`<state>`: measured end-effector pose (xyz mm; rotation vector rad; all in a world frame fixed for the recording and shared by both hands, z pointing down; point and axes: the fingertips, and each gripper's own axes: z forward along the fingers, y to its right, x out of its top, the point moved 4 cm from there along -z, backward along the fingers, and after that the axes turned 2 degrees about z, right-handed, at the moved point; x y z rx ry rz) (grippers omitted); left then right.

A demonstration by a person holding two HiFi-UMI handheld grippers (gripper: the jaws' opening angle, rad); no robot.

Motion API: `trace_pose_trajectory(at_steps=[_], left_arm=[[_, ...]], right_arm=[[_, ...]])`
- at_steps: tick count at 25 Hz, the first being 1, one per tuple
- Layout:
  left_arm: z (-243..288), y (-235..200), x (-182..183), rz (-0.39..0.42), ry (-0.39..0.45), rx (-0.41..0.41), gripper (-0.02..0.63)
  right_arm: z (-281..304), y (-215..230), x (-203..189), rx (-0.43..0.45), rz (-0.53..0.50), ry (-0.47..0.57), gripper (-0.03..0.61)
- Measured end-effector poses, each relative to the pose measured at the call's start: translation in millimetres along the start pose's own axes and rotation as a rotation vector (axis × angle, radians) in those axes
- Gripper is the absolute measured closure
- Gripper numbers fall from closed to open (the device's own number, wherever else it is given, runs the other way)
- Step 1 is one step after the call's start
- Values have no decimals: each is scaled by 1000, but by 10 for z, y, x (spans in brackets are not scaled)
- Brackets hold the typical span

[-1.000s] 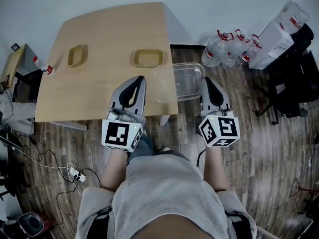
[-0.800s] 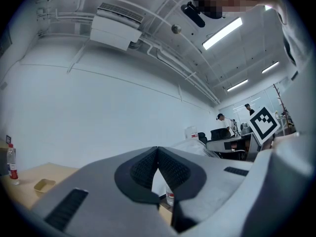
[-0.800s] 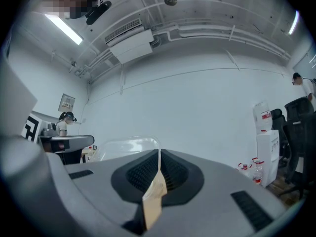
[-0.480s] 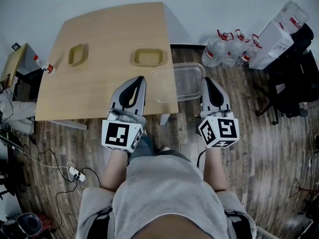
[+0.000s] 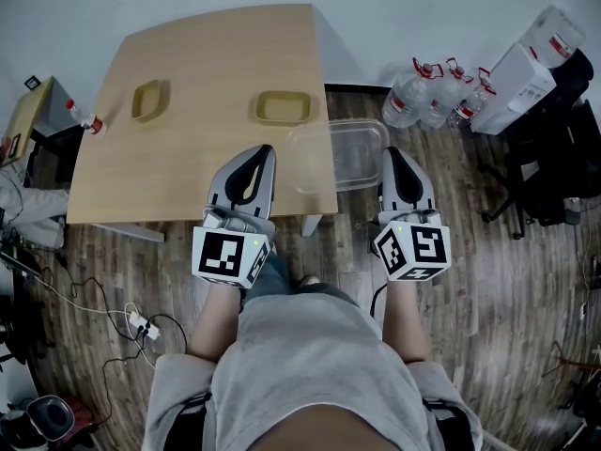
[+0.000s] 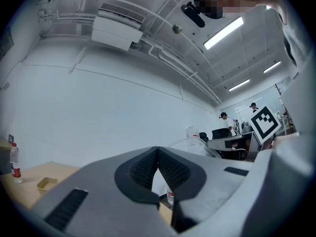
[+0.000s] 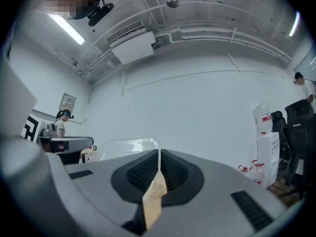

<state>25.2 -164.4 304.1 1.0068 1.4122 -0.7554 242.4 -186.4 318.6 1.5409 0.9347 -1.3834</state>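
The clear plastic box (image 5: 336, 155) lies flat, half on the wooden table's (image 5: 188, 111) near corner and half sticking out past its edge.

The table (image 5: 188, 73) was light brown wood. Two trays (image 5: 146, 101) (image 5: 283, 107) were dull yellow-brown. The box (image 5: 355, 148) was see-through. The left claw (image 5: 266, 148) and right claw (image 5: 389, 152) were grey with black pads (image 6: 143, 169). Their cubes (image 5: 230, 255) (image 5: 413, 250) were white with black squares. The floor (image 5: 488, 280) was dark brown wood. The bottles (image 5: 432, 97) had red caps.
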Motion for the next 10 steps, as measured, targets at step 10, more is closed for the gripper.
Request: trace_pose_trajectory(at_steps=[10], left_arm=[[-5, -8, -29, -5, -7, 8, 598]], right_arm=[[19, -8, -12, 5, -1, 0, 557]])
